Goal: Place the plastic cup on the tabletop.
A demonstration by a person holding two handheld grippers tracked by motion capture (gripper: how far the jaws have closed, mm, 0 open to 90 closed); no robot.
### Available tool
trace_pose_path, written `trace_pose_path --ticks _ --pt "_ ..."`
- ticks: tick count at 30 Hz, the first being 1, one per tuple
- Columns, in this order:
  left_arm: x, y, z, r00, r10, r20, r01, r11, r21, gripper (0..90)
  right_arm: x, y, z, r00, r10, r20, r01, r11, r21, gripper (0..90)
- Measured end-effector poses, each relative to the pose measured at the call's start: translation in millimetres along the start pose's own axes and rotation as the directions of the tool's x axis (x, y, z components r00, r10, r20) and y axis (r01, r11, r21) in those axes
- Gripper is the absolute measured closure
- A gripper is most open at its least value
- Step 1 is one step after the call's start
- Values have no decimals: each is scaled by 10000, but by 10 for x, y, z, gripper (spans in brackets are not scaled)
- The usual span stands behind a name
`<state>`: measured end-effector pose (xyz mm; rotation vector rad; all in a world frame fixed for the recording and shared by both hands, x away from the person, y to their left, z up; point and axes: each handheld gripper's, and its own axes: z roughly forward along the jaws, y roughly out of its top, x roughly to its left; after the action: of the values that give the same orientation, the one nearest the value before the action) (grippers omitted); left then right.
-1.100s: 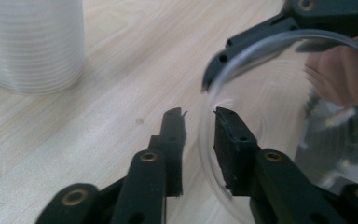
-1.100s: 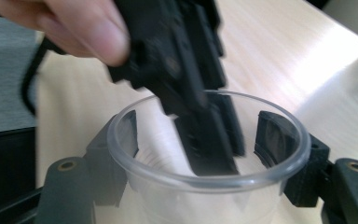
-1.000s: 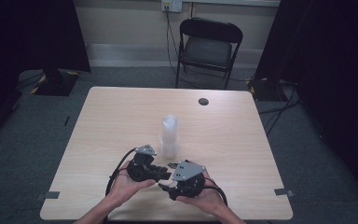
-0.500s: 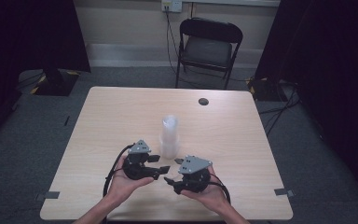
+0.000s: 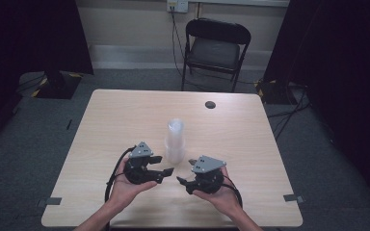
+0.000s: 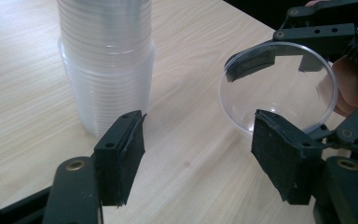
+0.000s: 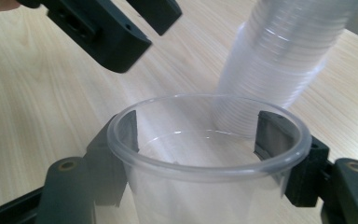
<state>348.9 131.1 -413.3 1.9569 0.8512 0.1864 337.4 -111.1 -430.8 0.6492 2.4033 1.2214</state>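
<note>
We see a pale wood-grain square table [image 5: 125, 120] on grey carpet, filling the middle of the high view. Beyond it, at the top centre, stands one black folding chair [image 5: 215, 48] against a cream wall with one outlet; dark curtains hang at the upper left and upper right. One small dark round disc [image 5: 210, 104] sits on the tabletop near the far edge, right of centre.

We count one tall stack of clear plastic cups [image 5: 175, 141] upright at the middle of the table, and one single clear plastic cup [image 7: 205, 158] apart from it.

We count two grippers, both in the lower middle of the high view, each held in a hand. The left gripper [image 5: 161, 165] sits just left of the stack; in its own view its jaws stand spread wide with nothing between them, the stack at the upper left of that frame. The right gripper [image 5: 185, 172] sits just right of the stack; in its own view its jaws press against the outside walls of the single cup, gripping it, rim toward the camera. The stack leans across the upper right of that frame.
</note>
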Motion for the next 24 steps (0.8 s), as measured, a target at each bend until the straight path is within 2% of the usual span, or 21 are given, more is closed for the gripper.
trace_pose_path --ticks 3,5,13,16,18,19,22,24 --pt "18 -12 2 10000 58 -56 -58 10000 -8 336 -51 -13 -17 9996 232 164 -232 9997 -21 297" --pt "30 -15 6 9999 -95 -45 95 9999 -43 334 -87 -17 -44 9989 385 280 -383 9992 -90 296" --pt "61 -53 10 9994 -46 -346 45 10000 -4 339 -200 -32 -101 9942 870 629 -856 9960 -245 297" --pt "70 -94 55 9984 113 -562 -107 9999 101 337 -231 -19 -136 9936 1034 446 -1019 9942 -343 297" --pt "78 -119 78 9985 77 -533 -65 9997 237 326 -262 -14 -144 9927 1087 515 -1067 9934 -410 297" --pt "85 -125 82 9978 135 -644 -115 9995 310 325 -285 -15 -145 9921 1142 519 -1120 9928 -425 297" --pt "107 -117 80 9977 -36 -676 50 9998 206 314 -375 -23 -150 9884 1405 586 -1373 9890 -557 297" --pt "143 -84 59 9980 -333 -541 345 9992 218 317 -426 -26 -154 9863 1466 751 -1421 9879 -616 294"
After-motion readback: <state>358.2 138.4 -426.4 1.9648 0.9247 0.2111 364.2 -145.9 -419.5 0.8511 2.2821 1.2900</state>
